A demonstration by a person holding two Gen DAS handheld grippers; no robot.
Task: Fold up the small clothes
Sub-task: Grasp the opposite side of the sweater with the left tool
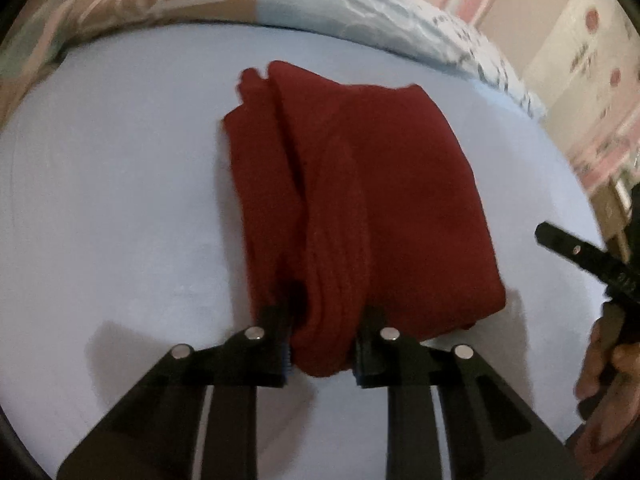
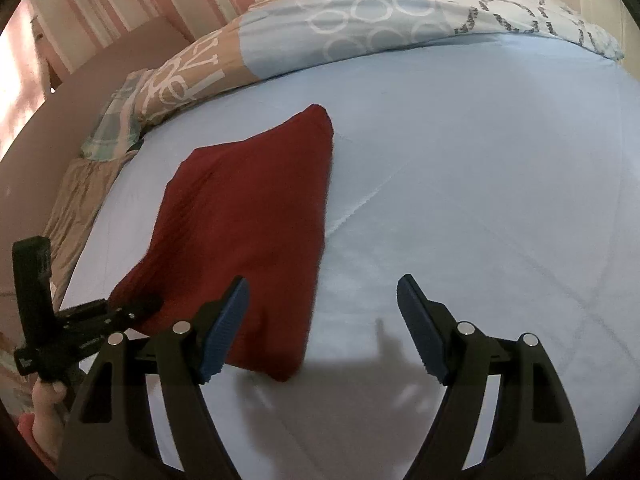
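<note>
A dark red knitted garment (image 1: 352, 200), folded into a thick rectangular bundle, lies on the pale blue bed sheet (image 1: 112, 208), reaching away toward a rumpled patchwork duvet (image 2: 400, 16) along the far edge. The duvet carries large printed letters in white on tan and grey on white, but they are curved and broken by folds and no word can be made out.

The left gripper (image 1: 322, 344) comes in low from the near side, its black fingers pinching a bunched fold at the near end of the garment; the cloth bulges out between the jaws. In the right wrist view this gripper (image 2: 132, 312) enters from the near left, with a bare hand (image 2: 48, 408) wrapped around its handle.

The right gripper (image 2: 322, 328) hovers over the sheet just right of the garment's near corner, jaws spread wide with nothing between them, its blue ribbed pads (image 2: 228, 328) facing each other. Its shadow falls on the sheet below.
</note>
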